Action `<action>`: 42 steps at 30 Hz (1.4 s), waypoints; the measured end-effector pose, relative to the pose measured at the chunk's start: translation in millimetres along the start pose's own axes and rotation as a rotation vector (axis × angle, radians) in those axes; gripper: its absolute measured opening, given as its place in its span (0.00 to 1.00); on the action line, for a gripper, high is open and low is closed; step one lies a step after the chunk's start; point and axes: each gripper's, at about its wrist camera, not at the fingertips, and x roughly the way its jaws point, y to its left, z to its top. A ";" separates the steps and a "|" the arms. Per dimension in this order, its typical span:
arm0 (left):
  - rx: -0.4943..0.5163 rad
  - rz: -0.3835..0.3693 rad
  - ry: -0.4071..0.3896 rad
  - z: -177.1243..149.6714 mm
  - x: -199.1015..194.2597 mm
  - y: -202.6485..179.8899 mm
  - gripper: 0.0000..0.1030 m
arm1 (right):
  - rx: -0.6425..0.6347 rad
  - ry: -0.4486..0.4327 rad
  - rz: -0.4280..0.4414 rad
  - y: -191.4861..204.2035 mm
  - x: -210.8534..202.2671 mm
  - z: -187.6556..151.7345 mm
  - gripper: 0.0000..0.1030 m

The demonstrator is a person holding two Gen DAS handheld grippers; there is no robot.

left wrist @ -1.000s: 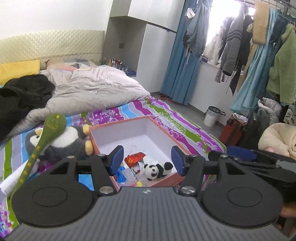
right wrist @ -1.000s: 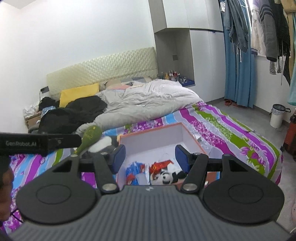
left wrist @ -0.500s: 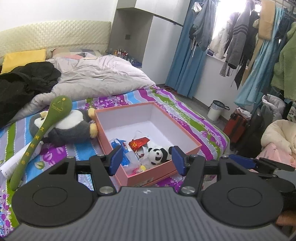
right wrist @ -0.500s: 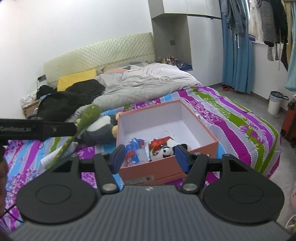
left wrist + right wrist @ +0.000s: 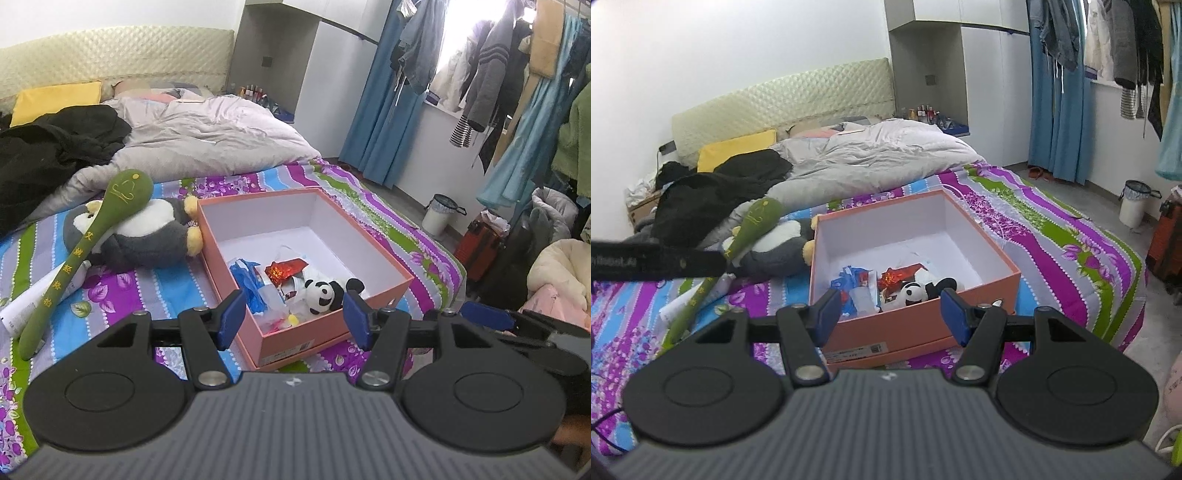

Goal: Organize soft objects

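Left gripper (image 5: pixel 293 314): jaws spread, blue pads apart, nothing between them. Right gripper (image 5: pixel 888 314): jaws likewise spread and empty.

Ahead of both sets of jaws and just below them sits an open rectangular cardboard box (image 5: pixel 384 258), salmon-pink outside, smooth white inside, resting on its lid. In its near corner, framed between the pads in either view, lies a small plush panda (image 5: pixel 325 293), fuzzy, black and white, beside crinkled red foil (image 5: pixel 286 267) and blue-and-clear plastic wrappers (image 5: pixel 245 275). The far half of the box floor is bare.

Left of the left jaw, touching the box's outer wall, a rounded plush penguin (image 5: pixel 147 236) lies on its side: grey pile body, white belly, yellow feet. Across it rests a long green felt-like spoon-shaped plush (image 5: pixel 85 251) with yellow stitched characters, its bowl end farthest from the jaws. A white tube (image 5: pixel 22 310) lies beneath its handle.

All rest on a striped floral bedsheet (image 5: pixel 373 210). Beyond the box, a rumpled grey quilt (image 5: pixel 207 136) and a heap of black clothing (image 5: pixel 48 147).
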 end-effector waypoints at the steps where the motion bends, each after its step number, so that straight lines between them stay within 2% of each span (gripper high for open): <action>1: -0.006 -0.003 0.005 -1.0 0.8 0.4 0.69 | 0.002 0.006 0.000 -1.0 1.3 0.6 0.60; 2: -0.013 -0.006 0.010 -1.7 2.2 1.2 0.74 | 0.005 0.009 0.001 -2.2 2.4 0.8 0.65; 3: -0.015 -0.010 0.010 -2.4 2.6 1.6 0.83 | 0.009 0.012 0.006 -3.5 3.0 1.0 0.84; 4: -0.011 -0.015 0.006 -3.1 2.9 1.5 0.89 | 0.017 0.008 0.012 -4.7 2.4 0.3 0.91; 5: -0.004 -0.018 0.003 -3.8 2.2 0.8 0.91 | 0.024 0.001 0.011 -5.6 1.5 0.0 1.00; 7: 0.011 -0.016 0.002 -4.6 1.8 -1.3 0.96 | 0.018 0.000 -0.004 -4.6 1.5 -0.8 1.00; 13: 0.019 0.001 0.011 -8.2 4.3 -3.7 0.99 | 0.012 0.010 -0.020 -5.1 3.1 -2.9 1.00; 26: 0.018 0.014 0.030 -10.4 6.1 -2.9 1.00 | 0.010 -0.009 -0.032 -7.5 -1.2 -1.3 1.00; 36: 0.033 0.063 0.057 -12.6 9.6 -2.9 1.00 | 0.002 -0.013 -0.025 -6.0 -1.8 -1.1 1.00; 42: 0.039 0.059 0.060 -15.5 10.8 -4.9 1.00 | 0.004 -0.015 -0.030 -6.7 -2.2 -1.3 1.00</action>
